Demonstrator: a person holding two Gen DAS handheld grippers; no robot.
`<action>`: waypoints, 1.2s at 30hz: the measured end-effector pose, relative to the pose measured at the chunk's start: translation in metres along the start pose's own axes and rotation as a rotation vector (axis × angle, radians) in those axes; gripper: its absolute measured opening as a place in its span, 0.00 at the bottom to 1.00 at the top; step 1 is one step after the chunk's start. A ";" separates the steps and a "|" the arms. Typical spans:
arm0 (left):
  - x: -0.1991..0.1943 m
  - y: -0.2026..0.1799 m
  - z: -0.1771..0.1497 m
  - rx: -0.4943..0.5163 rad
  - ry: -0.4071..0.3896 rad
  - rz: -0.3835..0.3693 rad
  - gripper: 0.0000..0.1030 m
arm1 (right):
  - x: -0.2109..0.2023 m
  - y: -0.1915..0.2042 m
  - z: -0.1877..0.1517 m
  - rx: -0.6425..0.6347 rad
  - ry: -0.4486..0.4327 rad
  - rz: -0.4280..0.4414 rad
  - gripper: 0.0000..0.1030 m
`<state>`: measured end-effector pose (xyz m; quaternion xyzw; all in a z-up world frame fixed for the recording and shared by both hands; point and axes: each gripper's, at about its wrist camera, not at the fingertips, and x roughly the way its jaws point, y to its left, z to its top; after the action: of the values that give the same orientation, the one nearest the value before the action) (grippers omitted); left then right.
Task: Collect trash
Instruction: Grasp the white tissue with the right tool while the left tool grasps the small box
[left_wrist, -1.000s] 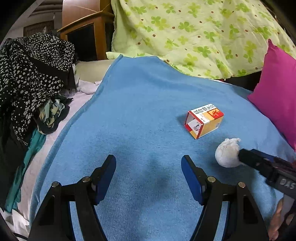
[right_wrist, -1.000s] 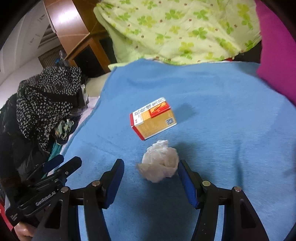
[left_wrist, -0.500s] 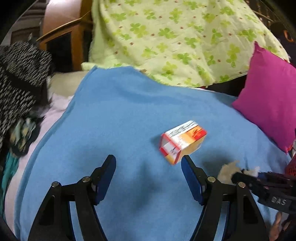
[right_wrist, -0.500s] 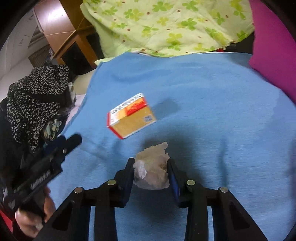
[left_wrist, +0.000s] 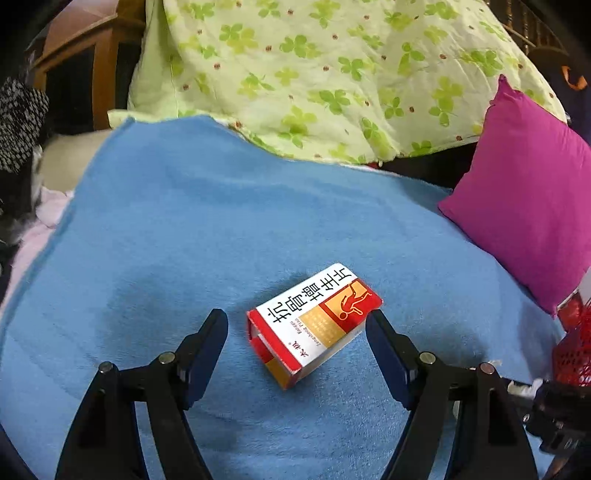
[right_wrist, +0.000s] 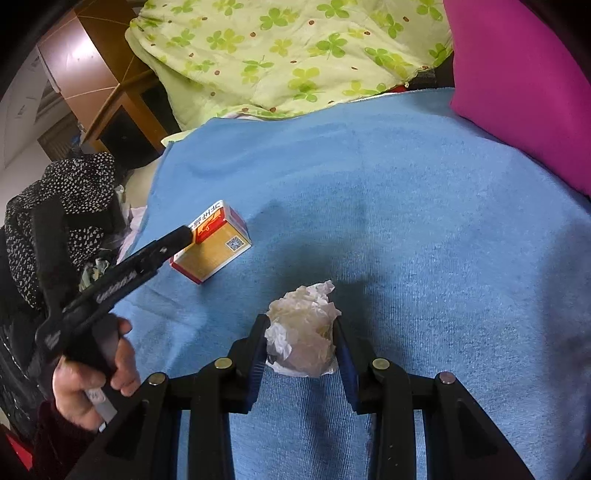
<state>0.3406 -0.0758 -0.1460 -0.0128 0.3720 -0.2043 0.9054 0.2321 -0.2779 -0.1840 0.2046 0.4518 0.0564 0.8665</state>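
Note:
A small red, white and orange cardboard box lies on the blue blanket. My left gripper is open, its fingers on either side of the box and apart from it. The box also shows in the right wrist view, with a left finger against it. My right gripper is shut on a crumpled white tissue ball, held just above the blanket.
A magenta pillow lies at the right and a green clover quilt at the back. Dark spotted clothes are piled at the left by a wooden cabinet. A red mesh item shows at the right edge.
My right gripper closed on the tissue ball and lifted it slightly. My left gripper moved forward and right until its open fingers straddle the box.

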 end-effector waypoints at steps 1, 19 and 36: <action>0.001 -0.001 0.000 0.001 0.002 -0.002 0.75 | 0.000 0.000 -0.001 -0.001 0.002 -0.001 0.37; -0.004 -0.014 -0.009 0.055 0.135 -0.226 0.48 | -0.002 -0.015 -0.002 0.074 -0.008 -0.014 0.38; 0.005 0.018 -0.004 0.000 0.065 -0.111 0.72 | 0.006 -0.003 -0.005 0.012 -0.010 -0.018 0.61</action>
<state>0.3479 -0.0606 -0.1557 -0.0266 0.4001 -0.2548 0.8799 0.2316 -0.2774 -0.1926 0.2061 0.4496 0.0449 0.8680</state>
